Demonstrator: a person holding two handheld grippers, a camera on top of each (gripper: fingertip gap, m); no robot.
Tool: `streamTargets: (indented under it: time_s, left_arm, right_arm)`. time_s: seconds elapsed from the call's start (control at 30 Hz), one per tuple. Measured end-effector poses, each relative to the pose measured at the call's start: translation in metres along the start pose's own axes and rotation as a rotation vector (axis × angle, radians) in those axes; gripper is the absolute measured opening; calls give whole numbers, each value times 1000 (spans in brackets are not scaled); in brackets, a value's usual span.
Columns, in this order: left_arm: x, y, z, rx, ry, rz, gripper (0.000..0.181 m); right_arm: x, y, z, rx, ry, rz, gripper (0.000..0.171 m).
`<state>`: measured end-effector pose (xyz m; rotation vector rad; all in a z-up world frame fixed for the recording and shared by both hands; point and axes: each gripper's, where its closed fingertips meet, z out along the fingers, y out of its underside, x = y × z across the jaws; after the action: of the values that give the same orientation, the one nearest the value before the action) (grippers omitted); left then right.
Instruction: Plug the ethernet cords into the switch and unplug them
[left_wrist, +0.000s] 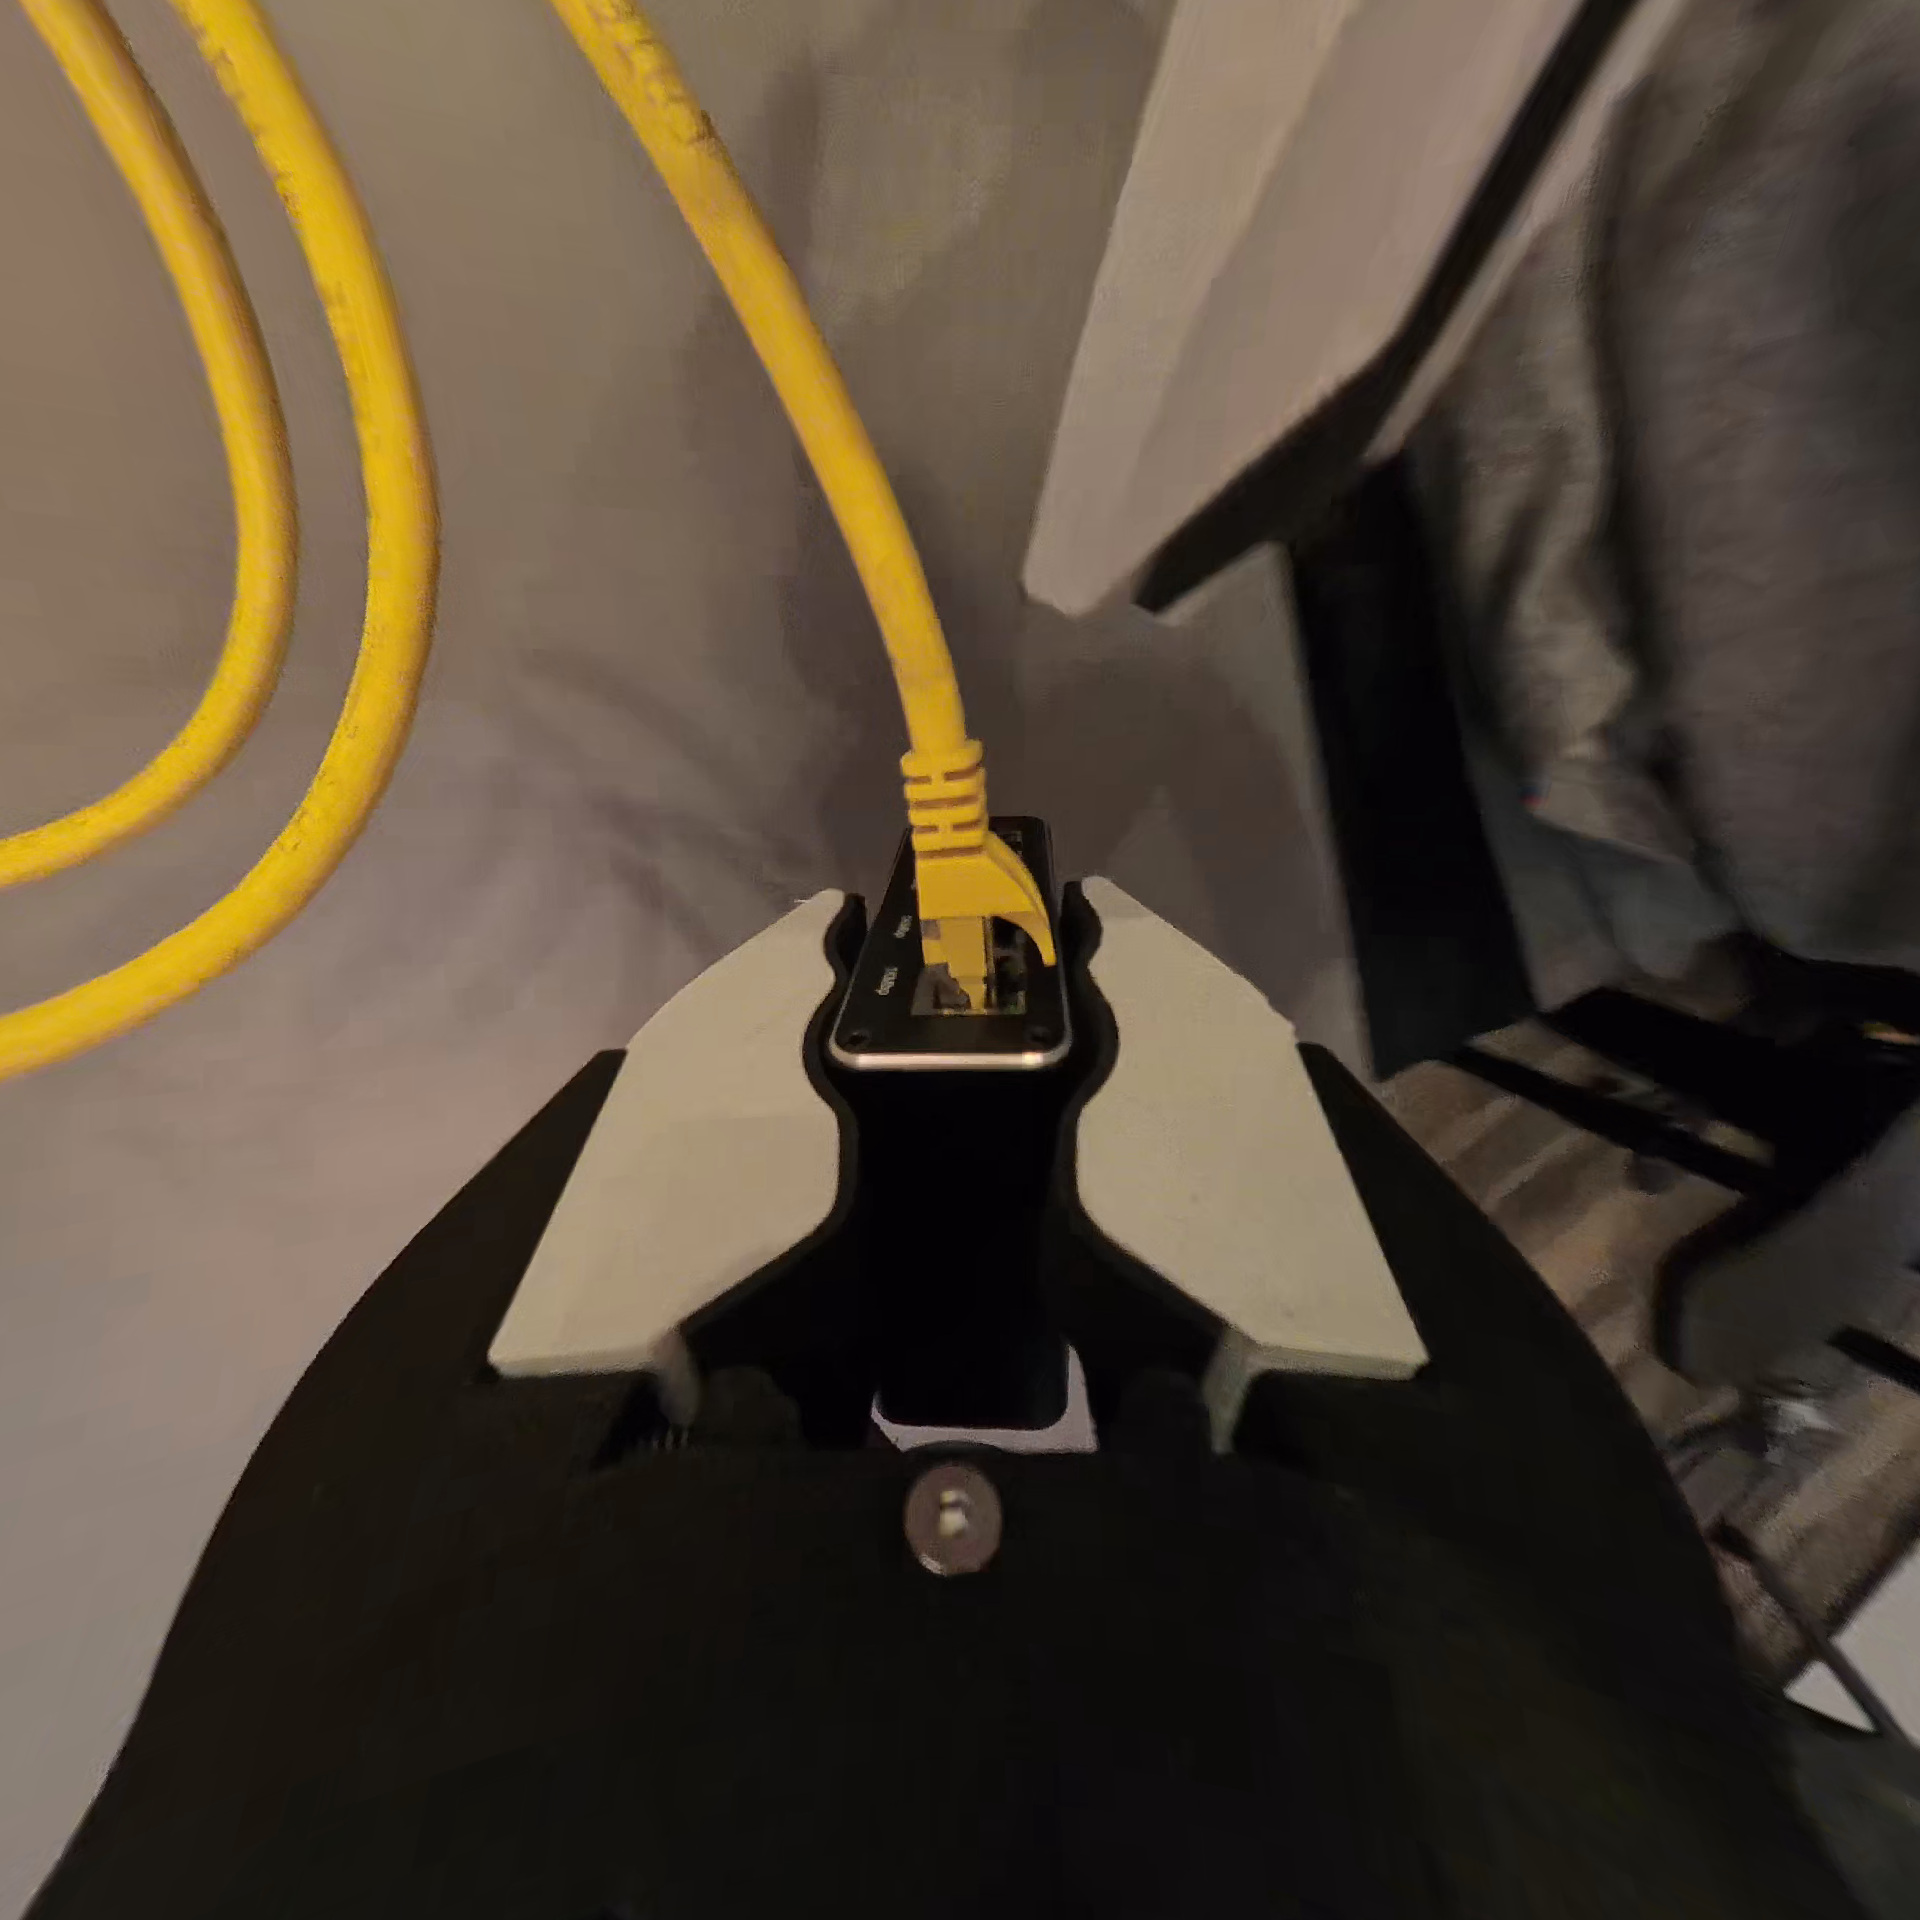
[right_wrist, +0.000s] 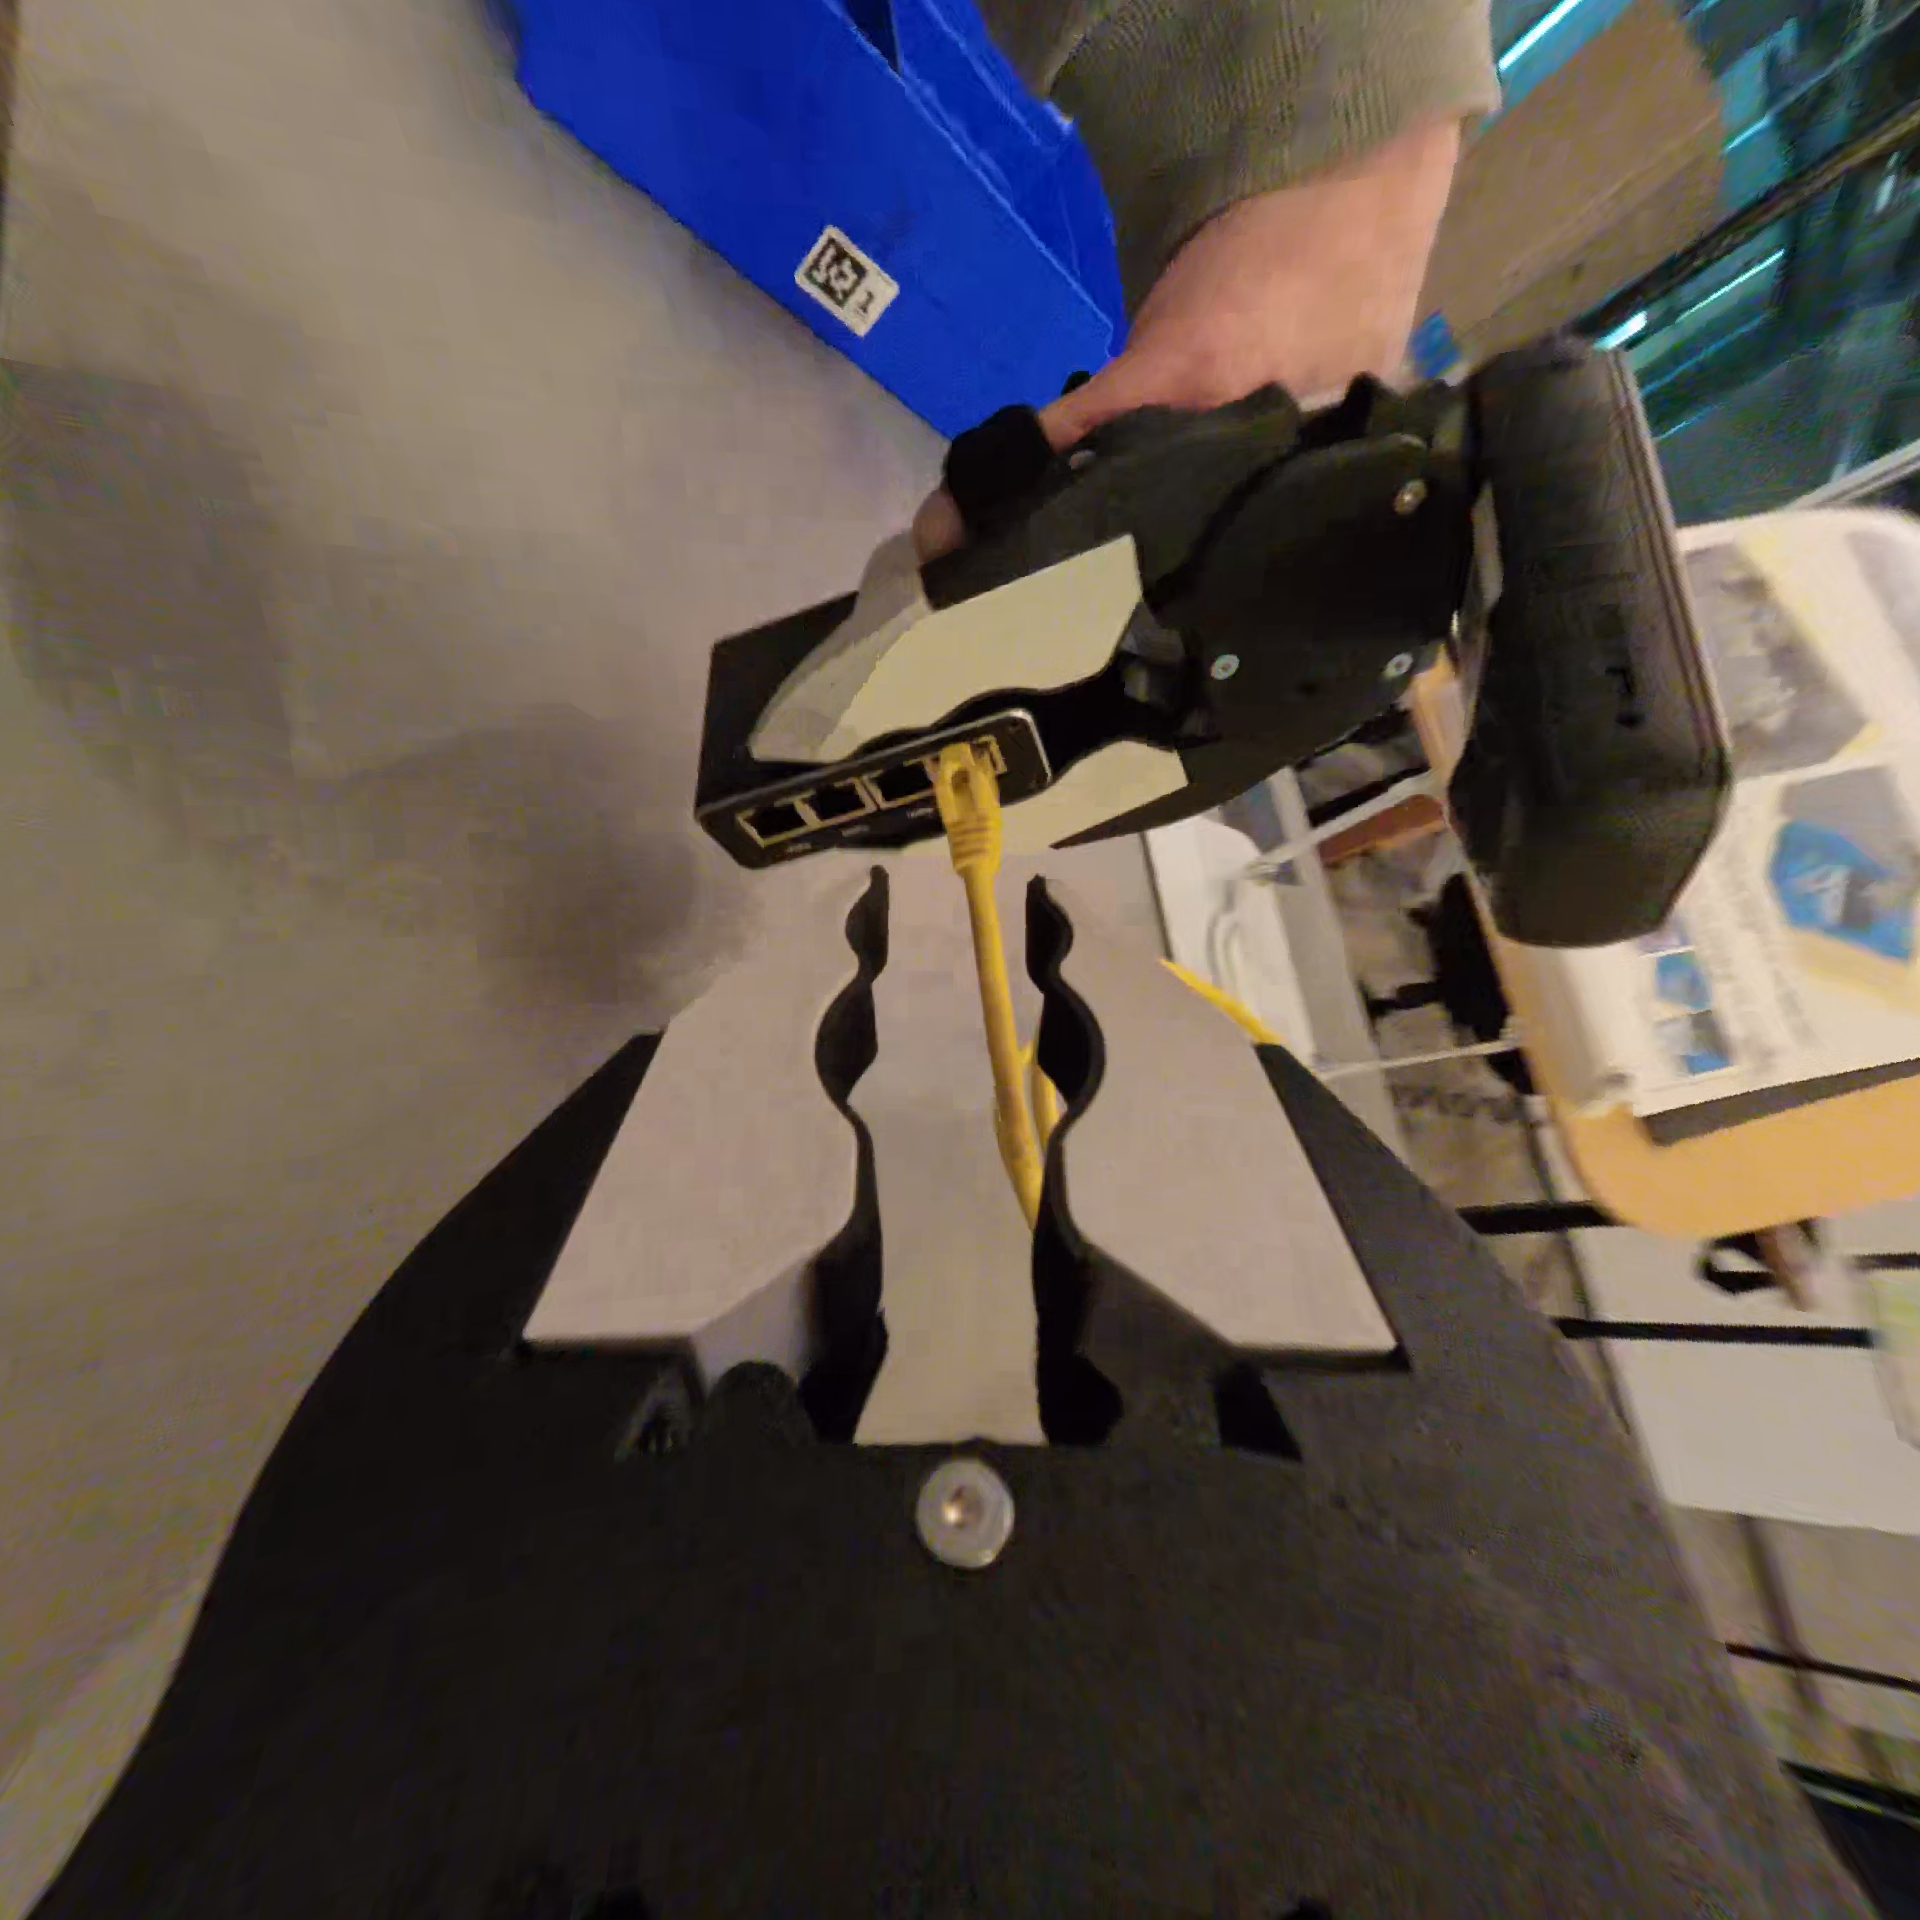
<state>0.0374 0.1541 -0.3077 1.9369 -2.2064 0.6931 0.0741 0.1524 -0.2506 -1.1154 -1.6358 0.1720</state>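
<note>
Grey tabletop behind. My left claw clamps the black switch, yellow cord plugged in. My right claw gapes apart around the cord, not gripping.

I take this for a lab or office workspace rather than a home. From the right wrist view I see a plain grey worktop with a blue plastic bin at its far edge carrying a printed square marker tag, and on the right a pale wooden board bearing printed posters. Dark glazing shows far right.
</note>
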Motion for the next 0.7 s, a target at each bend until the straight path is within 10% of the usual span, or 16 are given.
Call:
streamTargets:
  time_s: [0.17, 0.7]
  left_arm:
    - [38, -18, -20, 194, 334, -53, 36]
    - [80, -45, -21, 301, 720, -116, 35]
  right_arm:
    - [0, -22, -10, -4, 172, -373, 29]
    - [-2, -40, -5, 92, 299, -870, 15]
